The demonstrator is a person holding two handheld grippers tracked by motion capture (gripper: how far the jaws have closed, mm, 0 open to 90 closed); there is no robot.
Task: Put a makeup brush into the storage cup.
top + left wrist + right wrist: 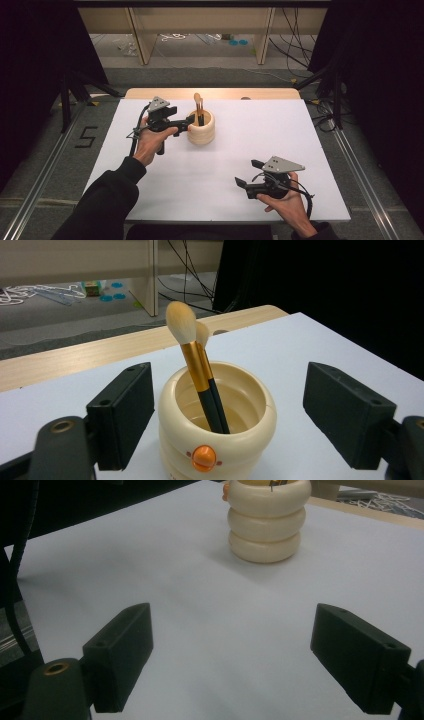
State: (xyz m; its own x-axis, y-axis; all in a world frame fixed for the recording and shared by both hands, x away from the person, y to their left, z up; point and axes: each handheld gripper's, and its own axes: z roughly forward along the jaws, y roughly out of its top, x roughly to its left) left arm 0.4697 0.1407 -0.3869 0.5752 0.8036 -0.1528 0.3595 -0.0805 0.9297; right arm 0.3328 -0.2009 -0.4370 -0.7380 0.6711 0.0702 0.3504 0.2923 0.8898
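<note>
A cream ribbed cup (201, 131) stands toward the back of the white table top (280, 130), holding two makeup brushes (199, 107) with gold ferrules and pale bristles. My left gripper (190, 122) is right beside the cup's left side, jaws open. In the left gripper view the cup (217, 415) with its orange button sits between and just ahead of the two jaws, which stand clear of it, and the brushes (192, 360) lean left. My right gripper (247, 172) rests low at the front right, open and empty, with the cup (265, 522) far ahead of it.
A wooden table edge (210, 93) runs behind the white top. Beyond it lie the floor, cables and wooden furniture legs (263, 42). Black curtains hang at both sides, and metal rails (40, 175) flank the table.
</note>
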